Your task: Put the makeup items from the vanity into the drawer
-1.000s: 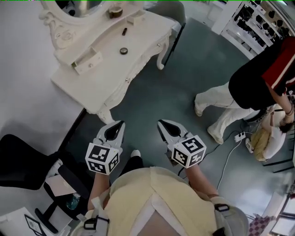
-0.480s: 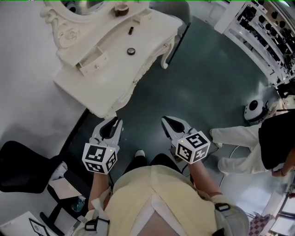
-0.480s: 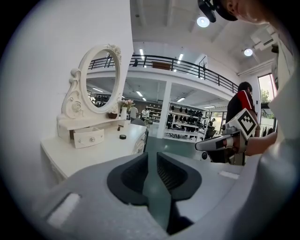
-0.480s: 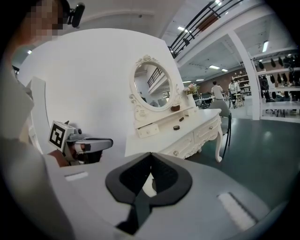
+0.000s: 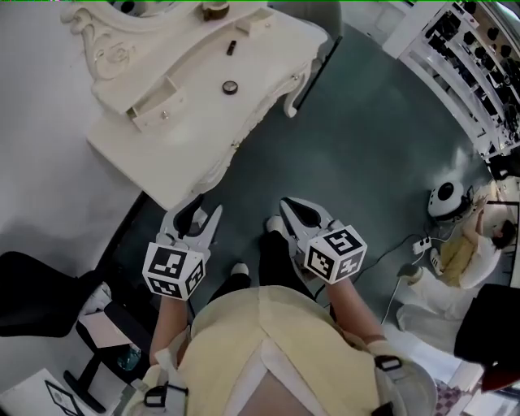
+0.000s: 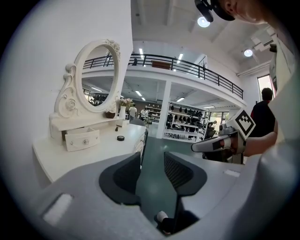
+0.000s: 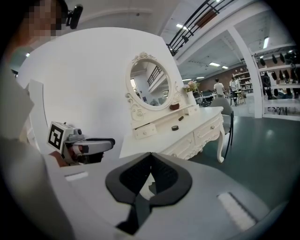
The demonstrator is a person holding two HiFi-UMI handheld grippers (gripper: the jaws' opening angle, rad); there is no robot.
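Observation:
The white vanity (image 5: 187, 122) stands ahead at the upper left, with an oval mirror (image 6: 96, 77). A small drawer (image 5: 154, 110) on its top is pulled partly out. On the tabletop lie a round black compact (image 5: 231, 87) and a small dark tube (image 5: 231, 47); a brown dish (image 5: 215, 11) sits further back. Both grippers hang over the floor, short of the vanity. My left gripper (image 5: 201, 218) is opening its jaws and nothing is between them. My right gripper (image 5: 294, 213) is shut and empty. The compact (image 6: 121, 138) and drawer (image 6: 82, 139) show in the left gripper view.
A black office chair (image 5: 41, 296) stands at the lower left, and a grey chair (image 5: 321, 24) behind the vanity. Display shelves (image 5: 471, 65) line the upper right. A white round device (image 5: 445, 197), a cable and a power strip (image 5: 421, 243) lie on the dark floor at right.
The left gripper's jaws have parted from shut. A person in white trousers has moved off to the right edge. Both grippers have shifted only slightly.

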